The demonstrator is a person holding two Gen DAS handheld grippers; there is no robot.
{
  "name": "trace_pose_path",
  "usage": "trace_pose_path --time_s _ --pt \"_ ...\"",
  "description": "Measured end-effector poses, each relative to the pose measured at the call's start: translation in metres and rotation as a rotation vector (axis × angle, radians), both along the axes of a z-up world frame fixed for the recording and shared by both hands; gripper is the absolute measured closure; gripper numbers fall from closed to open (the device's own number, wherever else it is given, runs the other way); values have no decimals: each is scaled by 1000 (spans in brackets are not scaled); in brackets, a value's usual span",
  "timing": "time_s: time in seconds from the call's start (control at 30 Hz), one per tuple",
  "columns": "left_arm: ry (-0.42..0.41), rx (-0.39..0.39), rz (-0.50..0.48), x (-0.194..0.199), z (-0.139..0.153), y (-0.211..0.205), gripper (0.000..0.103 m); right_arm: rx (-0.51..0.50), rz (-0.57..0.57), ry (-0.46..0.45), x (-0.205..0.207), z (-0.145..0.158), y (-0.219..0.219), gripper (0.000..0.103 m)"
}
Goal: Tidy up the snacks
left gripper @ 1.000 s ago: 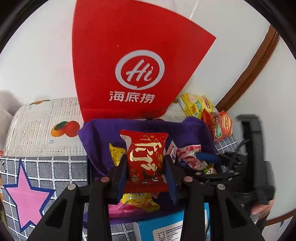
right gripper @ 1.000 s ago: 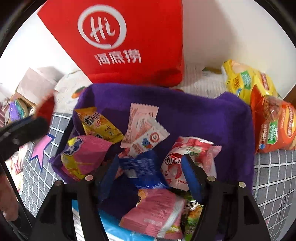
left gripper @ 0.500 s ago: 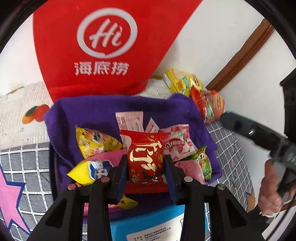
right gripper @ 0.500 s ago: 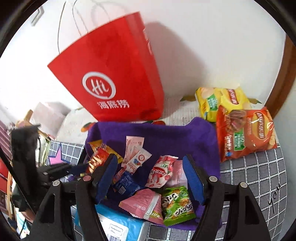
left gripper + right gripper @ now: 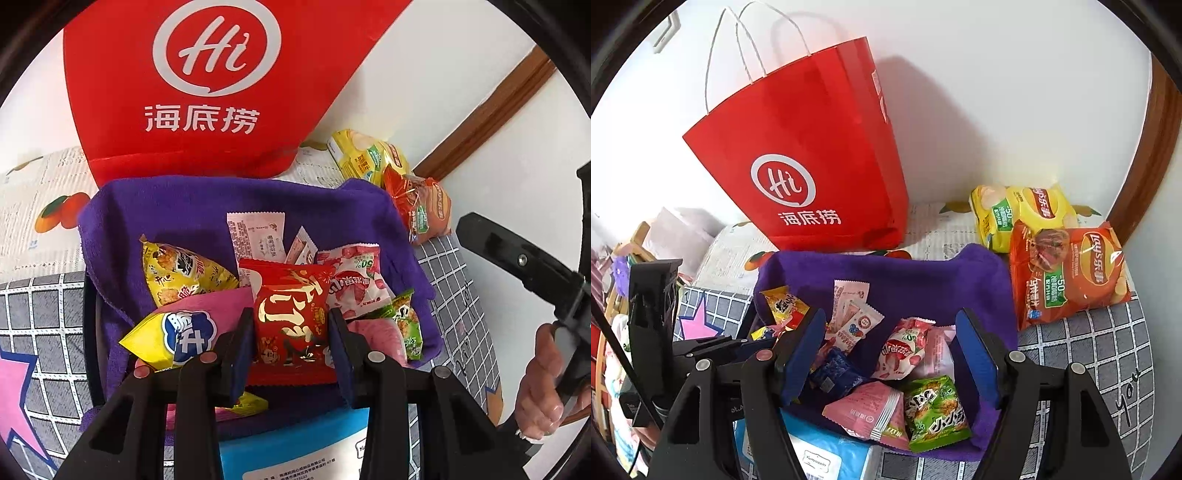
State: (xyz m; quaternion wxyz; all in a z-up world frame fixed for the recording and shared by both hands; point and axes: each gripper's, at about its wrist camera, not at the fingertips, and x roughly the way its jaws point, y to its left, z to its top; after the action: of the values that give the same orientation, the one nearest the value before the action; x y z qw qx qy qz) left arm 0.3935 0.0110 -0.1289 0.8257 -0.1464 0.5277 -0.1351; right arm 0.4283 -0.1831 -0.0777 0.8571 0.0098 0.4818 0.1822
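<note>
My left gripper [image 5: 290,326] is shut on a red snack packet [image 5: 291,314] and holds it upright over the purple-lined basket [image 5: 184,206]. Under it lie a yellow packet [image 5: 181,273], a pink-and-yellow bag [image 5: 184,332], a strawberry packet [image 5: 358,288] and a green packet [image 5: 404,325]. My right gripper [image 5: 888,326] hangs open above the same basket [image 5: 923,273] with nothing pressed between its pads. Below it lie a blue packet [image 5: 834,373], a pink packet [image 5: 871,410] and a green packet [image 5: 934,410].
A red paper bag [image 5: 812,166] stands against the wall behind the basket. Yellow [image 5: 1019,210] and orange [image 5: 1067,273] chip bags lie at the back right. A blue tissue box [image 5: 827,450] sits in front of the basket. A hand [image 5: 543,387] holds the right gripper.
The left gripper tipped down over the basket with the red packet still held. The right gripper rose away from the basket, and the blue packet seen between its fingers now lies among the snacks.
</note>
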Motion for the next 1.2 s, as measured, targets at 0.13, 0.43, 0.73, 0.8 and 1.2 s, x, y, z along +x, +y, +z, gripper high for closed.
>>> trace_pose_path --time_s 0.13,0.43,0.73,0.8,1.2 --pt "-22 -5 18 -1 6 2 48 -4 -7 -11 -1 2 -1 31" --pt "-88 27 29 -7 24 5 46 -34 8 -25 -5 6 2 31" --pt "-154 35 21 -24 56 4 37 -35 -60 -126 -32 48 1 31" --pt "-158 69 30 -34 68 1 34 -13 -76 -101 -39 52 0 31" --pt "-256 192 45 -137 112 -6 15 -79 -171 -173 -153 73 -19 9"
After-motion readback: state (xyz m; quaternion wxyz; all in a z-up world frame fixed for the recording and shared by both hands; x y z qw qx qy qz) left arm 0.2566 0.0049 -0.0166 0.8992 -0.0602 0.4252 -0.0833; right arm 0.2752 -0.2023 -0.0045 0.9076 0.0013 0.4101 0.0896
